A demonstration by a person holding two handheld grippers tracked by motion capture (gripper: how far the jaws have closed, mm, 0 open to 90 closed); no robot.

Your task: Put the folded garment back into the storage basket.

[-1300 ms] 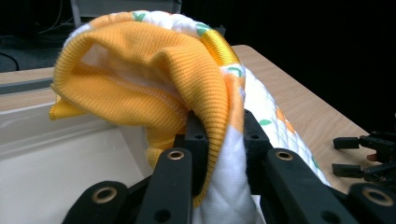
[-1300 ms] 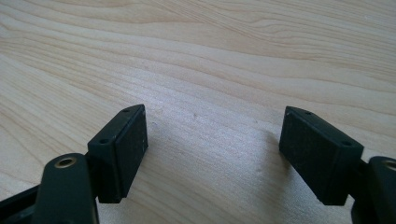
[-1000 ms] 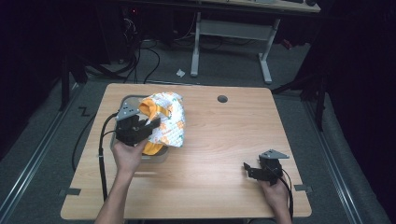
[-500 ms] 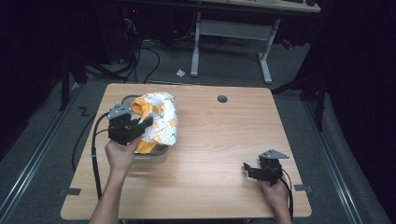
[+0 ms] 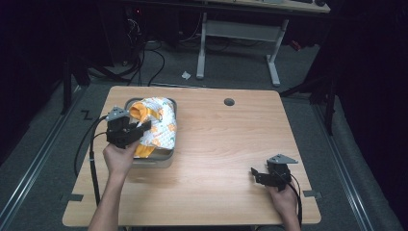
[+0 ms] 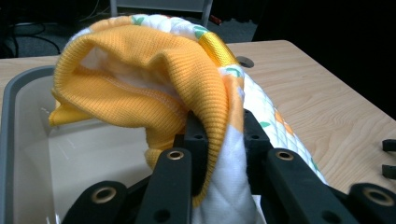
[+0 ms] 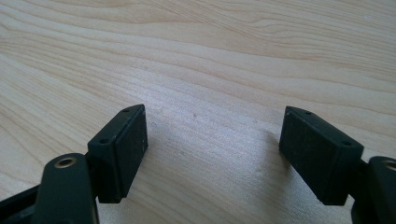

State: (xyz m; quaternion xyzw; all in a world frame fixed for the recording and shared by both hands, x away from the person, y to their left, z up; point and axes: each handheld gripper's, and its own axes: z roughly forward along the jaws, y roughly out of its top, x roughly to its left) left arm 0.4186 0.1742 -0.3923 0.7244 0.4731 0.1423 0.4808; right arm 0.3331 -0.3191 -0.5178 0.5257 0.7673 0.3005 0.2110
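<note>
While the left gripper (image 6: 219, 140) clamps the unlabelled garment (image 6: 154, 84), the right gripper (image 7: 215, 154) gapes.

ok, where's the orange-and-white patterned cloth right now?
In the high view the orange-and-white patterned cloth is at the table's left, draped over the grey plastic bin, pinched in the left gripper.

One garment (image 5: 156, 126) — orange knit trim with white, fruit-printed quilting, bunched so that it could perhaps be more than one piece. One grey tub (image 5: 153, 158) under it. Two handheld grippers — the left gripper (image 5: 144, 128) and the right gripper (image 5: 254, 173). One wooden table (image 5: 216, 139), with one round hole (image 5: 229, 102) near its far edge.
</note>
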